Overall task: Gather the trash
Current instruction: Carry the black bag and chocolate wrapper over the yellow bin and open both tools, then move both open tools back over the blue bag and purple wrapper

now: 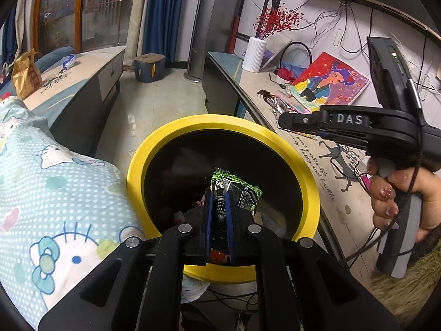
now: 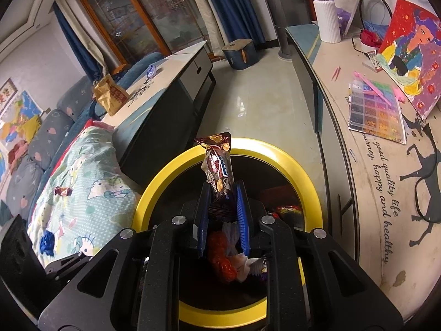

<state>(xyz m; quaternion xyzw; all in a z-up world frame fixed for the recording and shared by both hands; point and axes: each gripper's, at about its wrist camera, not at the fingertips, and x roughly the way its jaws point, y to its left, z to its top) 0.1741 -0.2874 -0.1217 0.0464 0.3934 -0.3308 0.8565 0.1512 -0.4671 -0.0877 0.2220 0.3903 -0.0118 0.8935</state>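
Two wrappers are held over the round black bin with the thick yellow rim point(image 1: 308, 182), and both could miss it. Starting at nine o'clock in the right wrist view, a small crumpled brown sweet wrapper point(image 2: 62, 191) lies on the pale green cartoon-cat quilt point(image 2: 91, 165), well apart from the bin; it looks easy to overlook among the print. Further back, at about ten o'clock, a crinkled tan paper bag point(image 2: 109, 95) and a small blue-and-white packet point(image 2: 151, 71) sit on the long pale cabinet top point(image 2: 176, 60), both not yet collected. Moving to the middle, the left gripper point(image 1: 220, 215) is clamped tight on a green-and-black printed foil packet point(image 1: 237, 190), which hangs inside the rim's outline over the dark opening. A light foil packet like this may cling to the blue pads on release and come away with the jaws. The right gripper point(image 2: 222, 209) is pinched on a long glossy brown snack wrapper point(image 2: 217, 165) that stands up towards twelve o'clock. Its top reaches across the far rim, so if let go from here it might tip outward and land on the glossy pale floor tiles point(image 2: 248, 96). Red and white rubbish already lies in the bin below. At three o'clock the bin stands just beside the lettered side table point(image 2: 386, 207), so a wide swing by the right hand point(image 1: 397, 201) could knock it.
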